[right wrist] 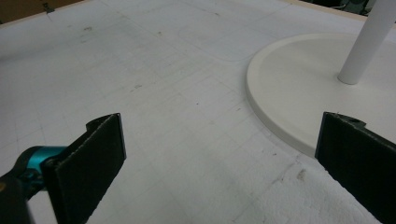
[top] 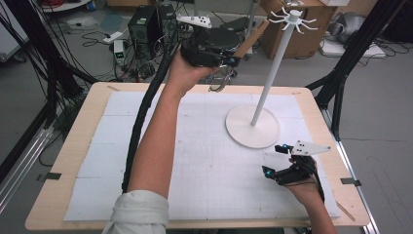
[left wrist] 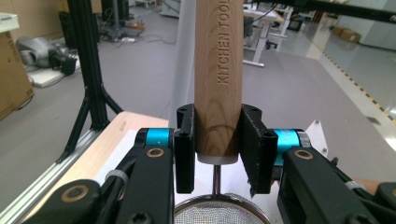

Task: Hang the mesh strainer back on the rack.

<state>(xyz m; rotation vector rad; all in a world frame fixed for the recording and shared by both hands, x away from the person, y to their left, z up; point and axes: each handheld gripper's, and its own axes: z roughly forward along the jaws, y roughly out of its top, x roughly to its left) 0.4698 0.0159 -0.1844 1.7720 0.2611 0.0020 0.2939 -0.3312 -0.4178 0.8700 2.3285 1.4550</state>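
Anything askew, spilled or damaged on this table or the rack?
Nothing stands out. The white rack stands upright on the table, its hooks bare. The left gripper is shut squarely on the strainer's wooden handle; the right gripper hovers open and empty beside the rack's base.

1. In the left gripper view, the wooden handle (left wrist: 218, 70) runs off the top edge, so its far end is cut off and its stamped lettering stops mid-word.
2. At the bottom centre of that view, the mesh strainer (left wrist: 215, 213) shows just its upper rim.
3. In the high view, the strainer (top: 220, 80) hangs mostly behind the left tongs (top: 233, 61).
4. In the right gripper view, the white stand (right wrist: 322, 84) is clipped at the upper right.
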